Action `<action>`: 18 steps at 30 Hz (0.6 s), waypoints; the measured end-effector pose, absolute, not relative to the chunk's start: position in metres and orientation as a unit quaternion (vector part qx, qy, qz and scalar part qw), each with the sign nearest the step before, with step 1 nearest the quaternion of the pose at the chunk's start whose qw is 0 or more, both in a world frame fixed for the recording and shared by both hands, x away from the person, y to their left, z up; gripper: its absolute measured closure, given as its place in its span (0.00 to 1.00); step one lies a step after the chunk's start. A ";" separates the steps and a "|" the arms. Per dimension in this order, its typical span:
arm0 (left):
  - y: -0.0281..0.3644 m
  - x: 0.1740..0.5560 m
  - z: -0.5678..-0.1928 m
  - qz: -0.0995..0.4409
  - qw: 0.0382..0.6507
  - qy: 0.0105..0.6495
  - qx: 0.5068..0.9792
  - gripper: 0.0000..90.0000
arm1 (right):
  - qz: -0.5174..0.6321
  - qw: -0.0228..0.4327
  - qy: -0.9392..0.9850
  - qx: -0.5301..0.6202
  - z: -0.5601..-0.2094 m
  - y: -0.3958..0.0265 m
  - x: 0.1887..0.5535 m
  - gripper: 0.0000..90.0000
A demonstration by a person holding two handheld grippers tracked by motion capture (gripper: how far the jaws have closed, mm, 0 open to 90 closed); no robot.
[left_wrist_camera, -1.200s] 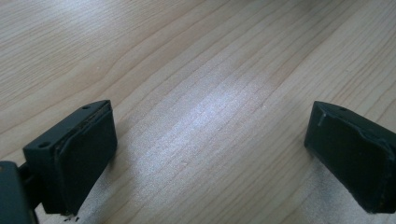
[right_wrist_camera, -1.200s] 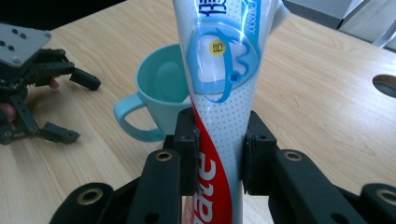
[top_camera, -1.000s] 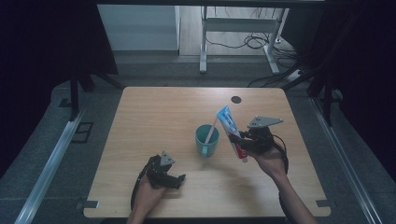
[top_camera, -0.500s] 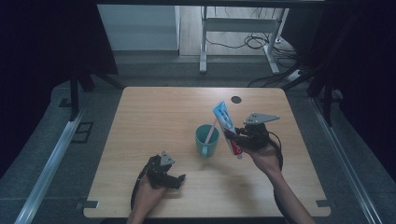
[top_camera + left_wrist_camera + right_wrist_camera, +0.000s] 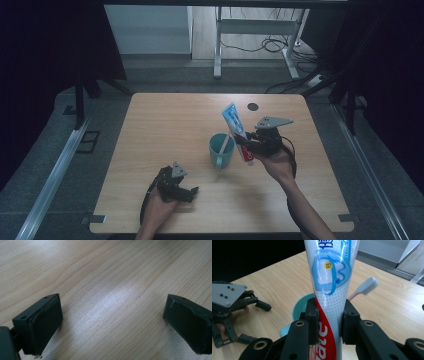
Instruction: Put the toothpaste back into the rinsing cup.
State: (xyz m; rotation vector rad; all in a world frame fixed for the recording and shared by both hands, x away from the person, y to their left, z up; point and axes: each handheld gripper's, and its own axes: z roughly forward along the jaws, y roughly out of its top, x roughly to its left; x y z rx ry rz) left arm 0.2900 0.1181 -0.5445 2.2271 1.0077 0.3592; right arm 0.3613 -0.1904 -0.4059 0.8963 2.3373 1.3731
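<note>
A white, blue and red toothpaste tube (image 5: 231, 119) stands tilted above the table, and my right gripper (image 5: 247, 147) is shut on its lower part. In the right gripper view the black pads (image 5: 312, 315) press both sides of the tube (image 5: 332, 285). Just left of it stands a teal cup (image 5: 220, 152) with a pink toothbrush (image 5: 224, 145) leaning inside; the brush head (image 5: 367, 286) shows beyond the tube, above the cup rim (image 5: 299, 308). My left gripper (image 5: 187, 192) rests open near the table's front edge, with bare wood between its jaws (image 5: 112, 322).
The wooden table (image 5: 165, 125) has a round dark cable hole (image 5: 253, 106) at the back right. A metal frame and cables (image 5: 260, 45) lie on the floor beyond the far edge. Dark surroundings flank both sides.
My right gripper has carried the toothpaste tube a little left and farther back, closer to the cup. The left gripper has stayed where it was.
</note>
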 end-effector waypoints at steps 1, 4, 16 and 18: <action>0.118 0.290 -0.544 0.137 0.329 0.385 0.851 0.03 | 0.477 0.142 0.810 0.310 -0.405 -0.190 0.362 0.79; 0.118 0.290 -0.544 0.137 0.329 0.385 0.851 0.03 | 0.478 0.142 0.810 0.309 -0.402 -0.187 0.365 0.79; 0.118 0.290 -0.544 0.138 0.329 0.385 0.851 0.03 | 0.489 0.138 0.803 0.312 -0.394 -0.175 0.376 0.79; 0.118 0.290 -0.544 0.137 0.329 0.385 0.851 0.03 | 0.492 0.137 0.801 0.312 -0.393 -0.171 0.378 0.80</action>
